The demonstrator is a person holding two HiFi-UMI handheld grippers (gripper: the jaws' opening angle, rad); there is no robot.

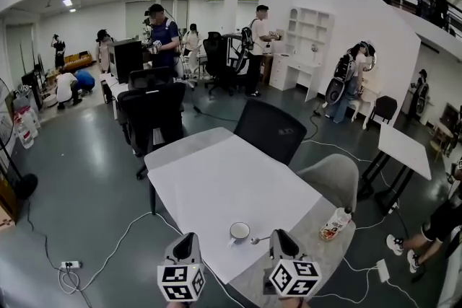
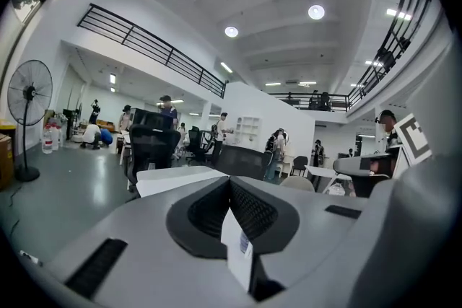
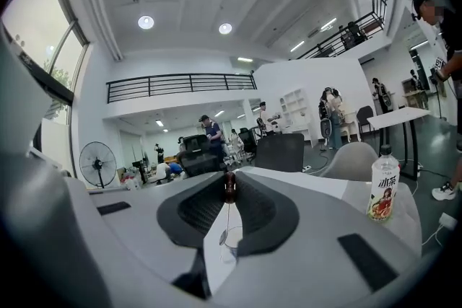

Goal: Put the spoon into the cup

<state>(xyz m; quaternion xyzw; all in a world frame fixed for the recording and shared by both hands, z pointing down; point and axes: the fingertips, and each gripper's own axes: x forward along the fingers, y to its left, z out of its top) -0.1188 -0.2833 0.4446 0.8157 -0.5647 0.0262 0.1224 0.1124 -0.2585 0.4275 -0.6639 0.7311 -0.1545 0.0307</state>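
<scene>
Glossy white cup [image 1: 240,231], shiny spoon [image 1: 258,239], matt white tbl sheet [image 1: 216,184], clear plastic bottle [image 1: 336,223].

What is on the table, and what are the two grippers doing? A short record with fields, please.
place: white table in a busy hall
cup: white, upright, near the table's front edge
spoon: beside the cup, not in it
right gripper: jaws shut on the spoon's handle
left gripper: jaws shut, empty
bottle: standing right of the cup
</scene>
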